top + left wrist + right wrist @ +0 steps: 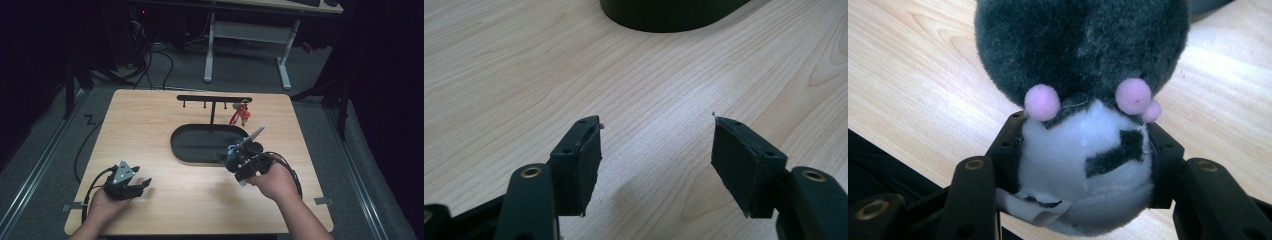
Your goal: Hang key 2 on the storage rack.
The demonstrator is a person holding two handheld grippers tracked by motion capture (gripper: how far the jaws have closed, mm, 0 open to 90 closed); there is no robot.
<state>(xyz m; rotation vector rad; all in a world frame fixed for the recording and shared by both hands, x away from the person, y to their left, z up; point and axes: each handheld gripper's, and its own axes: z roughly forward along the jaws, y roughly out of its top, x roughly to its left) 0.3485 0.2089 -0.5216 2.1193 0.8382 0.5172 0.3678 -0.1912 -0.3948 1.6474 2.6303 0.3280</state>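
The right gripper (239,162) clamps a plush toy (1083,105), dark above and white below with pink pompoms, at the four o'clock edge of the black tray (200,145). At seven o'clock, the left gripper (656,165) hovers spread wide, holding nothing, over the wooden table (165,125).

Tray (182,150) lies mid-table (150,115) — rack (214,99) stands just behind it.
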